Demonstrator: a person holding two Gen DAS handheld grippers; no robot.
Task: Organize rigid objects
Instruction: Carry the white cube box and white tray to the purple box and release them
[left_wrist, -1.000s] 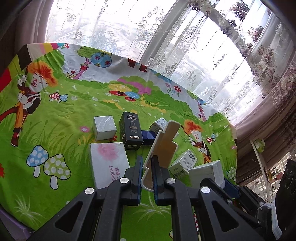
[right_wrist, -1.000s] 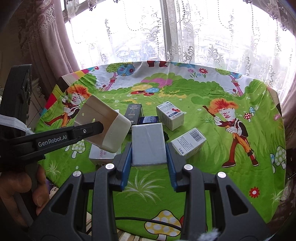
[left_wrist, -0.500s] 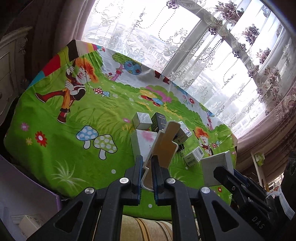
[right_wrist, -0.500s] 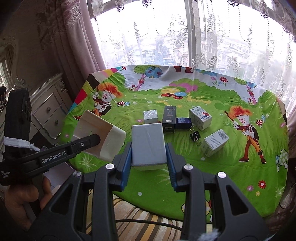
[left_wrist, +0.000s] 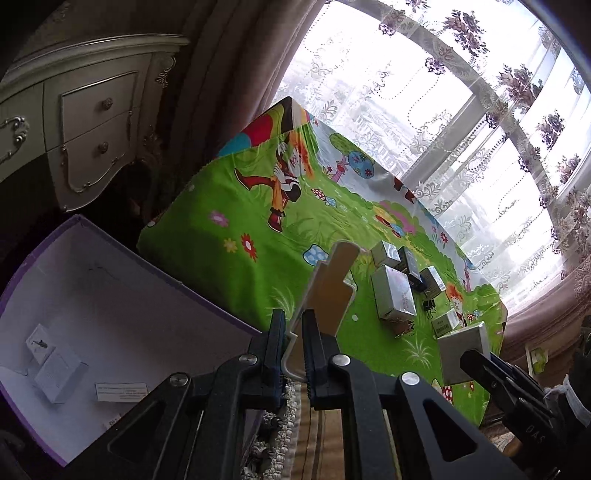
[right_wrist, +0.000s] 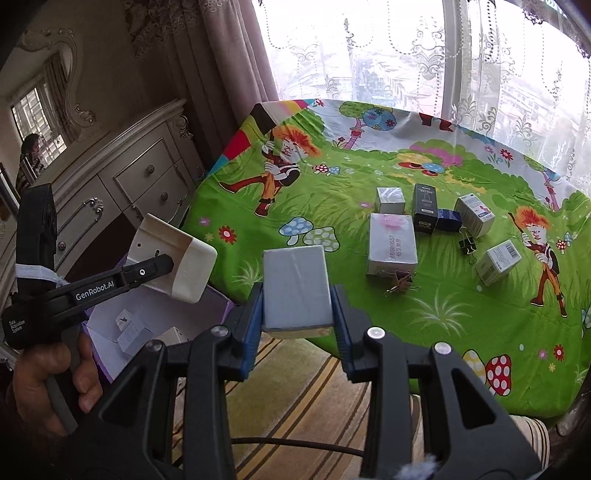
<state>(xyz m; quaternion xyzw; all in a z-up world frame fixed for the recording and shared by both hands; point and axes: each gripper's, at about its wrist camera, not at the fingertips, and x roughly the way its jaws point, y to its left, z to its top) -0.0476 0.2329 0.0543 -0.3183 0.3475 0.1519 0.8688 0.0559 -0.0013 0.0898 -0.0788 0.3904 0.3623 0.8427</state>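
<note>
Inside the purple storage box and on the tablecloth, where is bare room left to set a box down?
The purple box has bare floor along its near wall and toward the table; its few small white boxes sit at the far end. The tablecloth is bare around the mushrooms; crowded by the pink-topped box and black box.

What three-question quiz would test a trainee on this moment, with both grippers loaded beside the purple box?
1. True or false: the left gripper is shut on a cream open-topped container.
2. What does the right gripper hold? A) black carton B) grey box C) binder clip
3. What lies inside the purple storage box on the floor?

Key
1. True; its jaws pinch one thin wall of the container.
2. B; the grey box sits between the blue pads. The black carton and black binder clip remain on the cartoon tablecloth.
3. A few small white boxes.
</note>
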